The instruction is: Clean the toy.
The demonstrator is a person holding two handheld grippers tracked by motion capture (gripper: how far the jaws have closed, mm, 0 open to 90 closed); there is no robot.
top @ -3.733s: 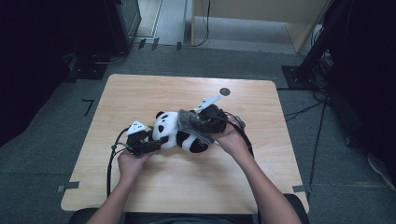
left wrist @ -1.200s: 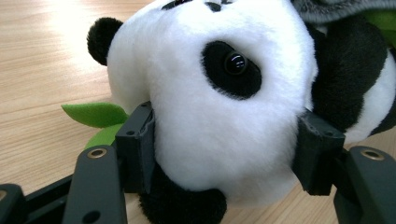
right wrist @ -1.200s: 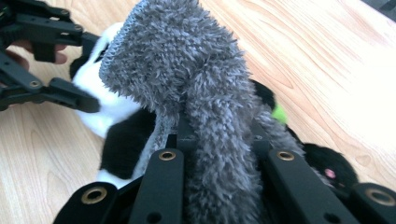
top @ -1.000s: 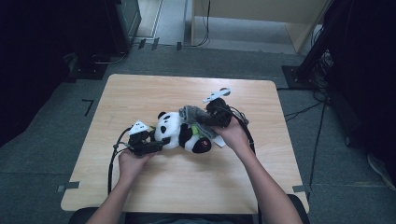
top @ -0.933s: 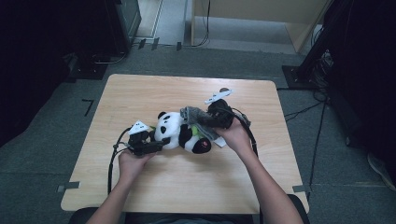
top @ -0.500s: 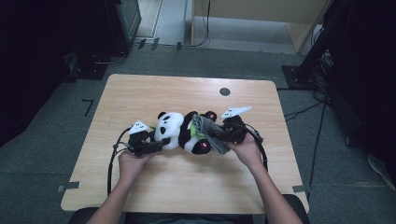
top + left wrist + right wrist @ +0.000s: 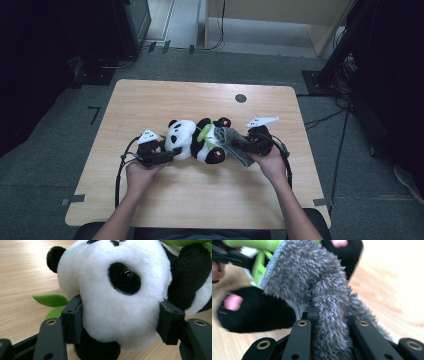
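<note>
Panda plush toy [image 7: 197,140] lies on its side near the middle of the wooden table [image 7: 165,95], head to the left and feet to the right. The left gripper [image 7: 167,156] clamps the white head between its jaws, fur bulging around the pads [image 7: 72,320]; this hold looks meant to anchor the toy against a pull from the other end. The right gripper [image 7: 245,145] is pinched tight on a fuzzy grey cloth [image 7: 232,142] that drapes over the panda's lower body, just beside its black feet [image 7: 254,312] with pink soles. Gripping the cloth by a bunched fold probably lets it be drawn over or off the toy.
</note>
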